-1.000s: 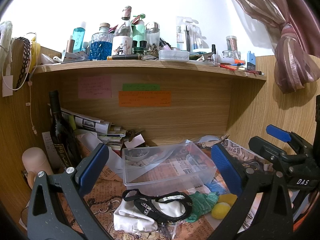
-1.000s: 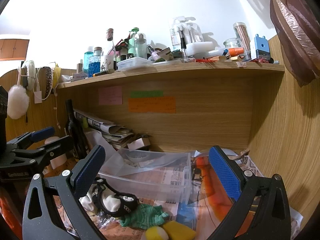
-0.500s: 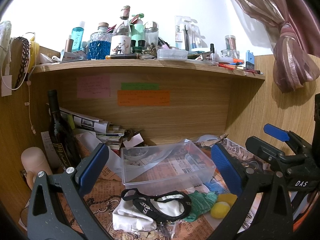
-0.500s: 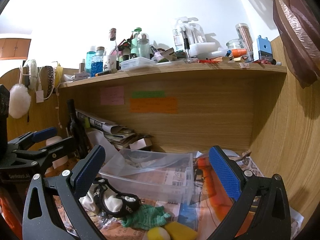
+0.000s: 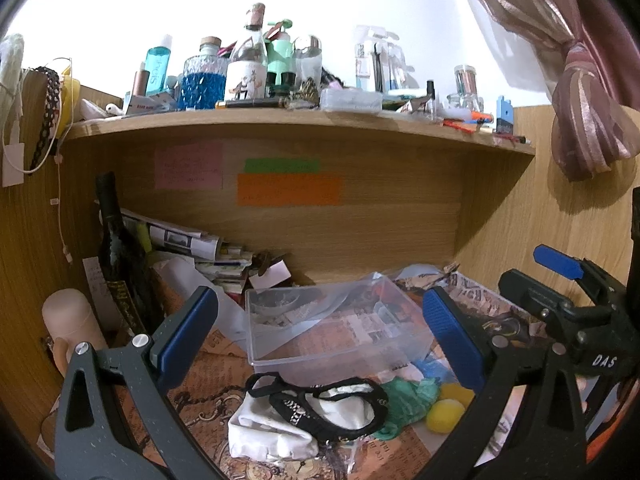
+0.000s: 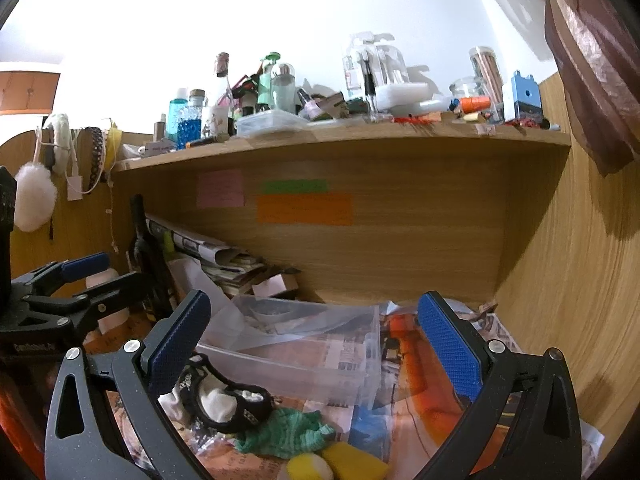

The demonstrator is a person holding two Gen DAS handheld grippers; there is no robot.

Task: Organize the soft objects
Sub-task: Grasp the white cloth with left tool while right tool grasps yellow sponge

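From the left wrist, the left gripper (image 5: 320,332) hangs with fingers spread wide and empty, the white cloth (image 5: 272,432) and black strap (image 5: 316,400) at six o'clock before the clear bin (image 5: 340,336). From the right wrist, the right gripper (image 6: 312,344) is likewise spread and empty, green cloth (image 6: 284,432) and yellow sponge (image 6: 352,464) at six o'clock. Nothing looks packed yet; the next move likely calls for dropping onto one soft piece and pinching it.

The clear bin (image 5: 336,332) sits open-topped in the middle of the nook, reachable from above under the shelf (image 5: 296,124). A dark bottle (image 5: 120,256) and paper stack (image 5: 200,248) crowd its left; the right wall (image 6: 560,280) (bare wood) hems the other side.
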